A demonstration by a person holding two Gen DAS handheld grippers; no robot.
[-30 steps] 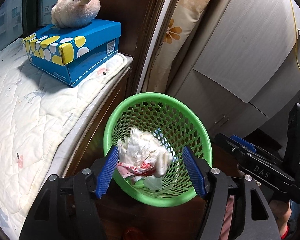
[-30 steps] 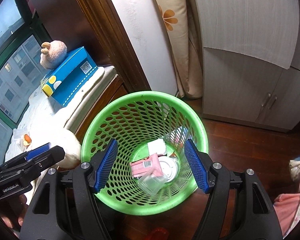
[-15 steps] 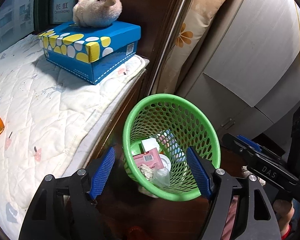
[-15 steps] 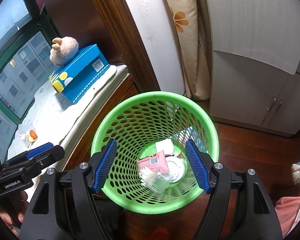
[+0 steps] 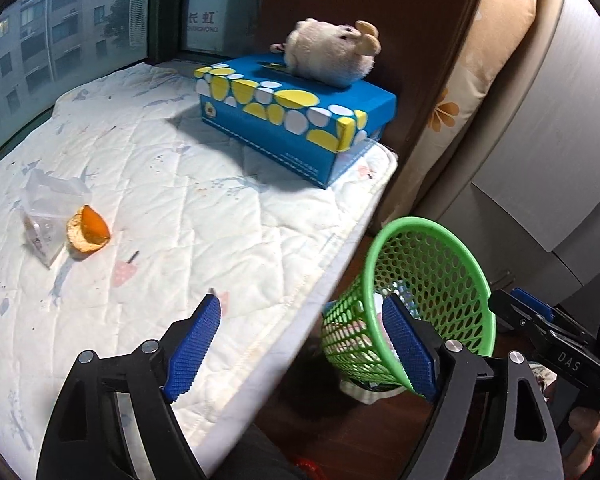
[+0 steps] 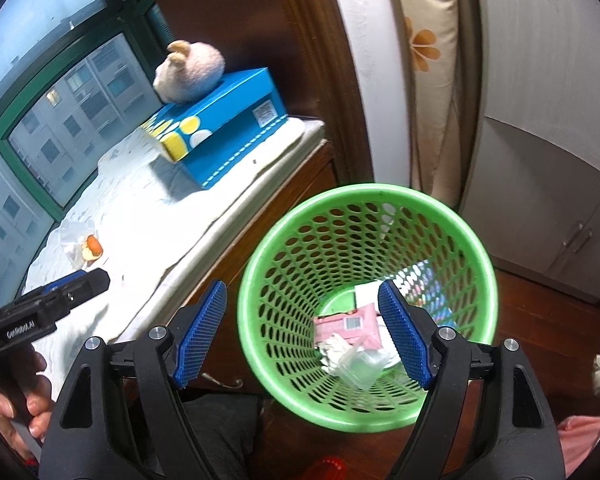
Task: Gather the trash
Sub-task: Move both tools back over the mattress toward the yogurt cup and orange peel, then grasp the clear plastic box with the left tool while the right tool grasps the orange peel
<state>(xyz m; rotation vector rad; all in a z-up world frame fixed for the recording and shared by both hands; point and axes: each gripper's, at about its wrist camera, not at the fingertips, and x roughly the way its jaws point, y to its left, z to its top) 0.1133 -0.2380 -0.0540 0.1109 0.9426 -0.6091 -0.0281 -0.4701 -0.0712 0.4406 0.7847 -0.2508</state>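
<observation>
Reaching for the orange peel [image 5: 88, 229] and the clear wrapper [image 5: 44, 216] on the quilted pad [image 5: 204, 208], well apart from the green basket [image 6: 364, 200] on the floor, both empty tools, left tool [image 5: 300, 344] and right tool [image 6: 300, 332], are opening. Pinching only the slippery wrapper could let it slide free, or snag the quilt.

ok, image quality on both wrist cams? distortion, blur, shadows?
Left wrist: strong fisheye curvature with dark corners, sharp overall, the tissue box casts a hard shadow on the quilted pad. Right wrist: same bending, window bright, green basket crisp.
</observation>
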